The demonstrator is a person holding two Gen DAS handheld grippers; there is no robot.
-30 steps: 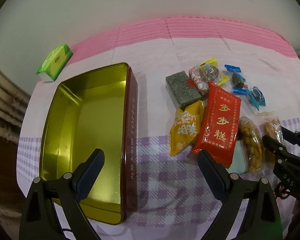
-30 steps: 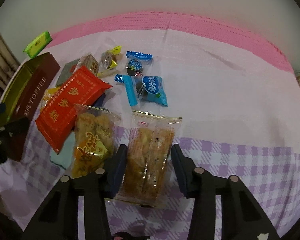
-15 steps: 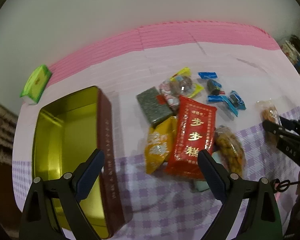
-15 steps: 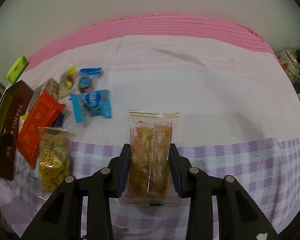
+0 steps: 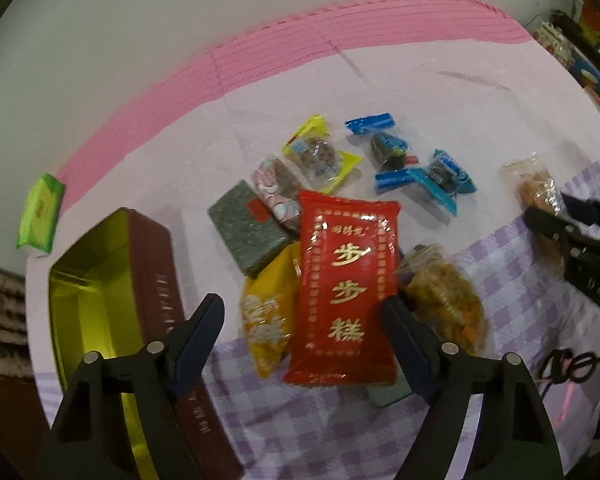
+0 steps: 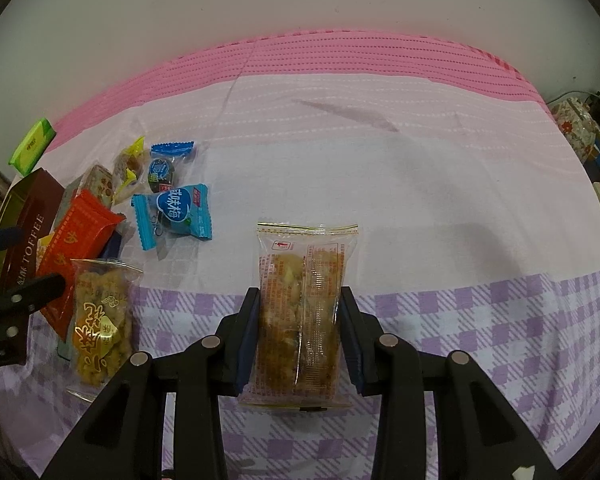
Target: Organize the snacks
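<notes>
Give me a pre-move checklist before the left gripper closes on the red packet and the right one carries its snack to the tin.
1. Right gripper shut on the clear snack pack, pads against both sides: ok.
2. Clear snack pack lifted off the tablecloth: cannot tell.
3. Left gripper jaws closing astride the red packet, pads not touching it: ok.
4. Red packet free to lift: not ok, it overlaps the yellow packet and the teal item under it.
5. Tin open, visible inside shows nothing: ok.
6. Left gripper stands between the right gripper and the tin: not ok.
</notes>
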